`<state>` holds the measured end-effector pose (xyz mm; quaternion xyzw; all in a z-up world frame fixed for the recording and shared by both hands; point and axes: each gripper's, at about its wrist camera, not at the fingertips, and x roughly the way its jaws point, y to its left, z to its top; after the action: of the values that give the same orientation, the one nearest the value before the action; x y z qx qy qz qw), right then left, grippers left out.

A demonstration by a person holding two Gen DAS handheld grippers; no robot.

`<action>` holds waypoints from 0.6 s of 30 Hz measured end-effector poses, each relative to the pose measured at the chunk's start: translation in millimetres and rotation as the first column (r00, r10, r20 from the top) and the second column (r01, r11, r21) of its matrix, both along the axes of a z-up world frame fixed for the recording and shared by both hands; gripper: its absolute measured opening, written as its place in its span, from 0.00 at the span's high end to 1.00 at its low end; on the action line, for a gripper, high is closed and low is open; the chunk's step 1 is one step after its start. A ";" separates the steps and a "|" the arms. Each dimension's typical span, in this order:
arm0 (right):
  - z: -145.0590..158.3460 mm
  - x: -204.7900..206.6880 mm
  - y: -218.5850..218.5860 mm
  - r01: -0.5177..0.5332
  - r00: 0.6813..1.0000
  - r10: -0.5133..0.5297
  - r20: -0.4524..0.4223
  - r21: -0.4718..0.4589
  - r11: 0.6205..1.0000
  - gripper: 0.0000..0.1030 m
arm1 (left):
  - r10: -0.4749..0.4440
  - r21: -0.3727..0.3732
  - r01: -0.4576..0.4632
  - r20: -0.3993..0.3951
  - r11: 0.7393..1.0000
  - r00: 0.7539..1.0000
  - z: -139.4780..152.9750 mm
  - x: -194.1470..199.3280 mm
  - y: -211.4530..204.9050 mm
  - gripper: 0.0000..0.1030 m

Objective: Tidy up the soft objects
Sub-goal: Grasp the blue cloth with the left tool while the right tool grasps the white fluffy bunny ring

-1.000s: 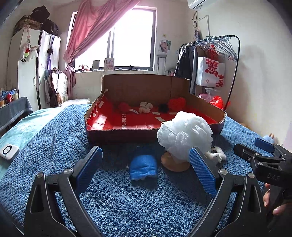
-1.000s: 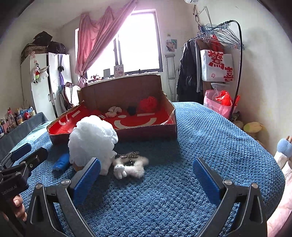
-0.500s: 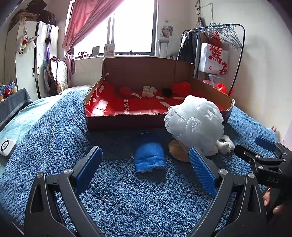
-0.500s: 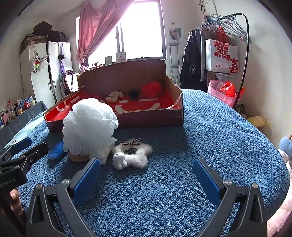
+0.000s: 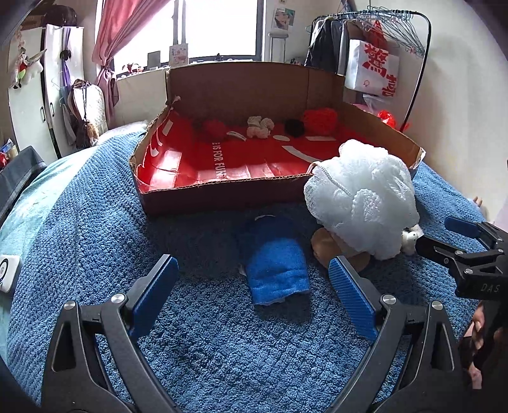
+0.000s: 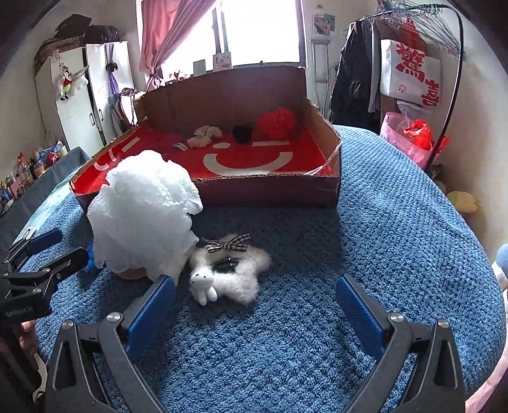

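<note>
Left claw gaped wide and empty at lower centre, the blue rolled towel lying on the bed between its tips. Right claw was spread wide too, empty, near the white fluffy toy. "GenRobot.AI" showed lower left. The cardboard box read "IS FOR FUN". White mesh pouf sat just right of centre on the blue blanket. A white bag with red characters hung upper right.

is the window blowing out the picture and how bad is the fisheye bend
Left wrist view: window blown to white, cardboard box front in shadow, edges bowed. Right wrist view: window equally washed out, clothes rack pole curves strongly, corners vignetted black.
</note>
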<state>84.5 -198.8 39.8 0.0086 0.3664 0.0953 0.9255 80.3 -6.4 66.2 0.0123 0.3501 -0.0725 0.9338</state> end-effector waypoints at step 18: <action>-8.1 30.4 13.7 -0.091 0.993 0.086 -0.077 -0.065 0.994 0.44 | -0.071 0.016 0.074 -0.151 0.997 0.986 -15.7 40.5 -10.9 0.50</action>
<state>114.8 -185.2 31.8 -0.0359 0.4034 0.1233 0.9060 120.8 -17.3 50.5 0.0296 0.4195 -0.1033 0.9014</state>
